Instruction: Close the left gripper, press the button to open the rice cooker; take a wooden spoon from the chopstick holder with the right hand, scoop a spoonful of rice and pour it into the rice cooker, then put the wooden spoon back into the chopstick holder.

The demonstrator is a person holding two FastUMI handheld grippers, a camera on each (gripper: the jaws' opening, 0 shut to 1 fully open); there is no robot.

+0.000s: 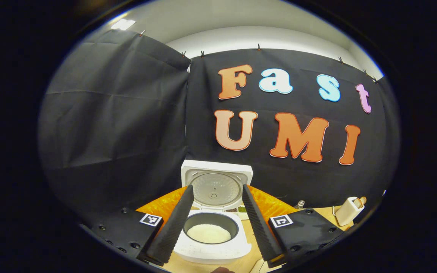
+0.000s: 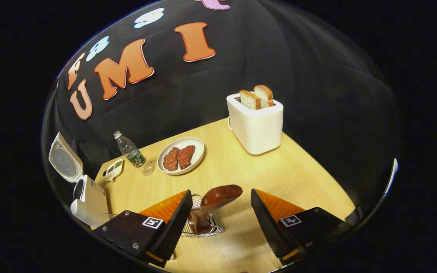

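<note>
Right gripper view has the right gripper (image 2: 218,218) with its fingers (image 2: 173,223) spread wide and nothing between them under pressure; neither one touches anything. In the gap, a little left of middle, the wooden spoon (image 2: 214,199) stands in the wire chopstick holder (image 2: 203,227), its broad glossy end leaning up and to the right. Whether the spoon has already done its scooping or is yet to be taken I cannot tell for certain. Rice lies in the cooker's pot, so my judgement is that the spoon is back in its holder and the hand is letting go. If instead the pick is still ahead, the next move would be to bring the fingers in around the spoon's upper end and pinch it.

Farther off on the table (image 2: 302,178) are a plate of meat (image 2: 181,155), a water bottle (image 2: 129,149) and a toaster (image 2: 256,123) with two slices of bread. At the far left the rice cooker (image 2: 85,189) stands with its lid up.

Left gripper view has the left gripper (image 1: 214,223) likewise spread wide and empty, hovering in front of the rice cooker. The lid (image 1: 215,185) is tilted back and white rice (image 1: 208,233) sits in the dark pot. The toaster is at the far right.
</note>
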